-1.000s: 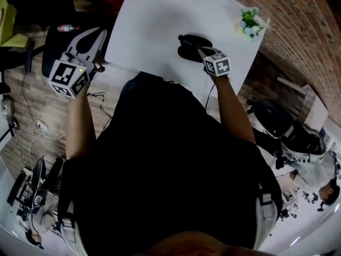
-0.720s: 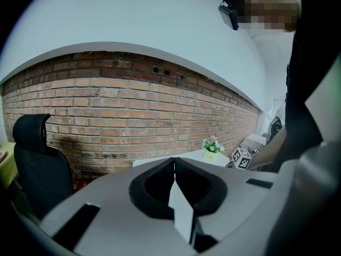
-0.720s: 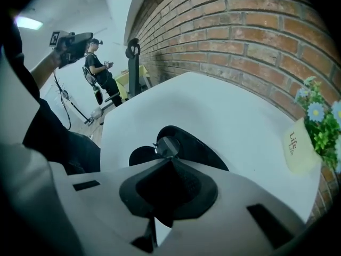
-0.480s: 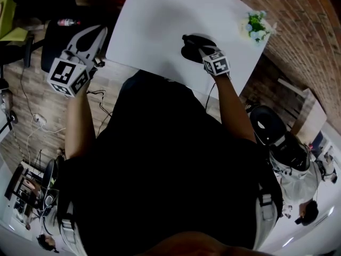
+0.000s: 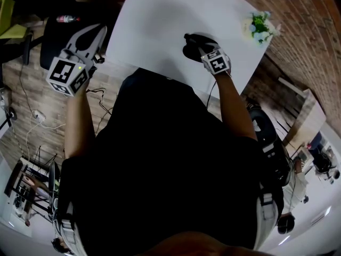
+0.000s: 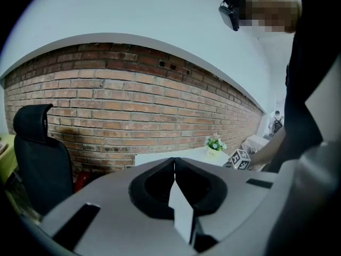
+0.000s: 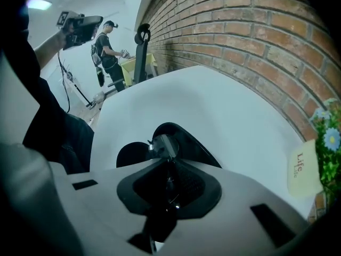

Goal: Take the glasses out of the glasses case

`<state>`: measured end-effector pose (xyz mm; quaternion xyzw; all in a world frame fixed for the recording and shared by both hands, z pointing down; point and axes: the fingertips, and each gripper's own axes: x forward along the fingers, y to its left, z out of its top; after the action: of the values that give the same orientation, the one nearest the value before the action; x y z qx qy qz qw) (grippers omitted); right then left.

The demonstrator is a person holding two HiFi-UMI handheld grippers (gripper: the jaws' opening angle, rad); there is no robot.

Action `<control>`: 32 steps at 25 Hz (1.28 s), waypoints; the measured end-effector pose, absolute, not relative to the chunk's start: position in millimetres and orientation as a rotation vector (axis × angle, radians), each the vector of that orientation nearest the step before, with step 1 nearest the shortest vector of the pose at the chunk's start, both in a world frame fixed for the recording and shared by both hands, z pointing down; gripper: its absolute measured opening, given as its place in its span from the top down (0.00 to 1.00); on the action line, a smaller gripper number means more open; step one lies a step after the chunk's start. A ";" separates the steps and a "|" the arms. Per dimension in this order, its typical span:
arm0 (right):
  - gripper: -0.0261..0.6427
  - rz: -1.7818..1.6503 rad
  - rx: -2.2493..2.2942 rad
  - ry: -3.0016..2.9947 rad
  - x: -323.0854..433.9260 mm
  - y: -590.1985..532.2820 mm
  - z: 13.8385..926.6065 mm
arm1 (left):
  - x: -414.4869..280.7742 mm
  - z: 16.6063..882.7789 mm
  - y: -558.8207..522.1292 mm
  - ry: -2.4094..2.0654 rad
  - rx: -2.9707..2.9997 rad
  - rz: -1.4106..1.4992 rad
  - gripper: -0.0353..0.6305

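The black glasses case (image 5: pixel 193 42) lies open on the white table (image 5: pixel 154 20), near its front right part. My right gripper (image 5: pixel 199 47) is over the case, shut on the glasses. In the right gripper view one lens of the glasses (image 7: pixel 164 145) sticks out past the right gripper's (image 7: pixel 166 163) tips, with the case (image 7: pixel 194 145) right behind it. A thin part of the frame runs between the jaws. My left gripper (image 5: pixel 98 32) is held off the table's left edge, shut and holding nothing. The left gripper (image 6: pixel 174 163) points at the brick wall.
A small pot of flowers (image 5: pixel 260 25) stands at the table's far right corner, with a cream card (image 7: pixel 303 167) beside it. A black chair (image 6: pixel 40 153) and a bottle (image 5: pixel 66 19) are left of the table. The brick wall (image 7: pixel 256 41) runs along the table's far side. A person (image 7: pixel 109 47) stands in the background.
The right gripper has crept slightly farther along the case, still shut on the glasses. The left gripper has hardly moved.
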<state>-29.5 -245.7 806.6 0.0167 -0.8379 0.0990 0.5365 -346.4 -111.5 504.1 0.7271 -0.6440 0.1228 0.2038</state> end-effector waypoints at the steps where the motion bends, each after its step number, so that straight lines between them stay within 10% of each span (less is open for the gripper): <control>1: 0.88 0.226 0.035 -1.991 -29.9 -246.3 807.3 | -347.4 505.0 -111.9 -1.796 2.027 0.341 0.93; 32: 0.86 0.010 -0.106 -1.874 -33.1 -247.9 825.6 | -355.7 518.3 -110.4 -1.796 1.987 0.314 0.93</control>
<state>-33.1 -247.9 825.6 -0.0456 -0.8053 0.0042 0.5911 -355.7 -110.4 518.3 0.7187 -0.6495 0.1136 0.2207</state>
